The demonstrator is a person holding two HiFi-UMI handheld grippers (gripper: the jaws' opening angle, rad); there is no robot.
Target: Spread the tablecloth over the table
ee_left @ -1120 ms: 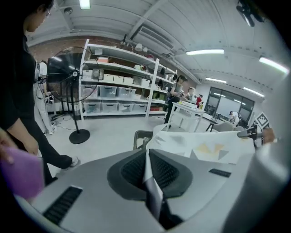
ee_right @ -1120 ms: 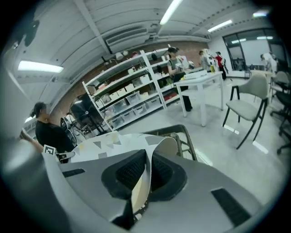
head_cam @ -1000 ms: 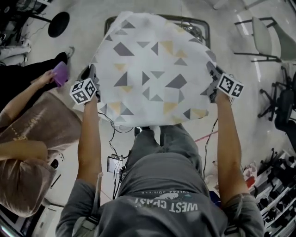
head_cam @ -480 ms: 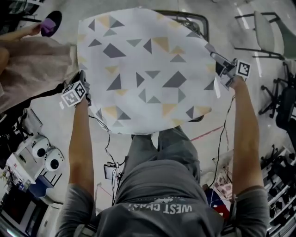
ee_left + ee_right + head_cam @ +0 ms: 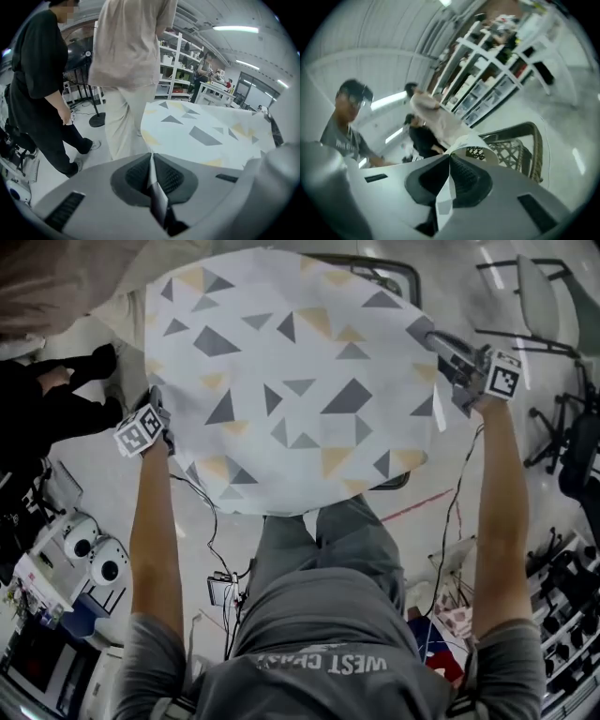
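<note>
Left hand-held gripper point(image 5: 151, 158): clamped on the tablecloth point(image 5: 291, 371) edge, at frame left.
Right hand-held gripper point(image 5: 450, 159): clamped on the opposite edge, at upper right.
Tablecloth: held spread between both, at frame centre.
Table point(image 5: 411, 287): dark rim seen past the cloth, at top.

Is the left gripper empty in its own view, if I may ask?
No, the left gripper is closed on a fold of the white tablecloth patterned with grey and yellow triangles.
</note>
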